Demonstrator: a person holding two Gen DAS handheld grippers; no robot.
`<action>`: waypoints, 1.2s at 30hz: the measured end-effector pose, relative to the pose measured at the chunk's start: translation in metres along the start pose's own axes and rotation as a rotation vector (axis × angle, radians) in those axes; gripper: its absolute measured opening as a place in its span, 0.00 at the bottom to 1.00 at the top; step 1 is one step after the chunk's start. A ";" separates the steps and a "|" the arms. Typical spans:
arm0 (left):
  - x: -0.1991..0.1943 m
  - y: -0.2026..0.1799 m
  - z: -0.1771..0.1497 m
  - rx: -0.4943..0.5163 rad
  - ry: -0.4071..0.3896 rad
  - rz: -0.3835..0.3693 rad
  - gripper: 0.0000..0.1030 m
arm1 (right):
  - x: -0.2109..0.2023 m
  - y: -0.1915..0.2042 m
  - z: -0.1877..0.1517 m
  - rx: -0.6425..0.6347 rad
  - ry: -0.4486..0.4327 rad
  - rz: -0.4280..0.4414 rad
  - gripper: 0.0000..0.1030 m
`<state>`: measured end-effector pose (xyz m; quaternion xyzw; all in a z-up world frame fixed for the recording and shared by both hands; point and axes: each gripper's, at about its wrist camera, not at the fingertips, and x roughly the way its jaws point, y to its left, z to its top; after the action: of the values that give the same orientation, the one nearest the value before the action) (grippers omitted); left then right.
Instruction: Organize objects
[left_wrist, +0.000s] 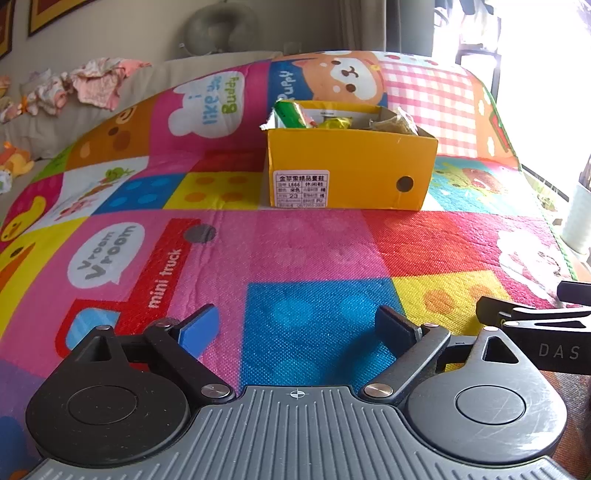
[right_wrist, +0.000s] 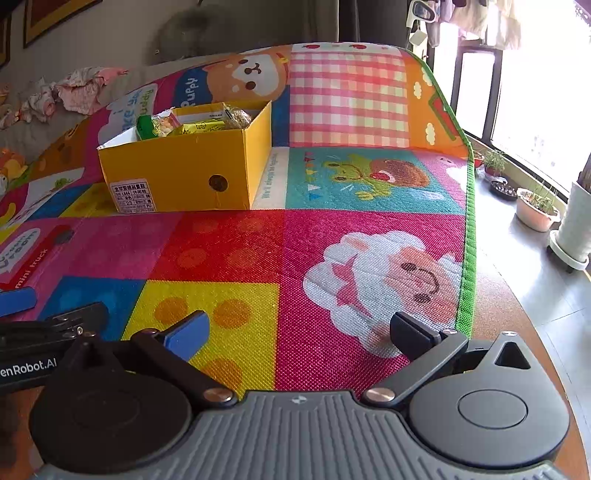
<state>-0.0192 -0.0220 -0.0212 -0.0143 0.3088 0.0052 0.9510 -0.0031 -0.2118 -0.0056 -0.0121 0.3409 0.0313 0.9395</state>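
On the play mat (left_wrist: 314, 251), your left gripper (left_wrist: 295, 328) and right gripper (right_wrist: 299, 332) both gape empty, well short of the yellow box (left_wrist: 351, 170) of snack packets (right_wrist: 177, 125).

On my play mat (left_wrist: 325, 254) I read "mini truck", "Vroom Vroom" and "Puppy". The yellow box's (left_wrist: 351, 166) white label (left_wrist: 301, 189) showed "L666" and "23". My right gripper (left_wrist: 554, 332) read "DAS".
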 end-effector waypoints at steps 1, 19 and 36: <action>0.000 0.000 0.000 0.000 0.000 0.000 0.92 | -0.001 -0.001 -0.001 -0.006 -0.002 0.007 1.00; 0.000 -0.001 0.000 -0.005 0.001 0.001 0.92 | -0.001 0.000 -0.001 -0.011 -0.001 0.013 1.00; 0.000 -0.001 0.000 -0.005 0.001 0.001 0.92 | -0.001 0.001 -0.001 -0.010 -0.002 0.013 1.00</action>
<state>-0.0193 -0.0228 -0.0208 -0.0165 0.3091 0.0064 0.9509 -0.0040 -0.2113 -0.0057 -0.0148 0.3400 0.0392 0.9395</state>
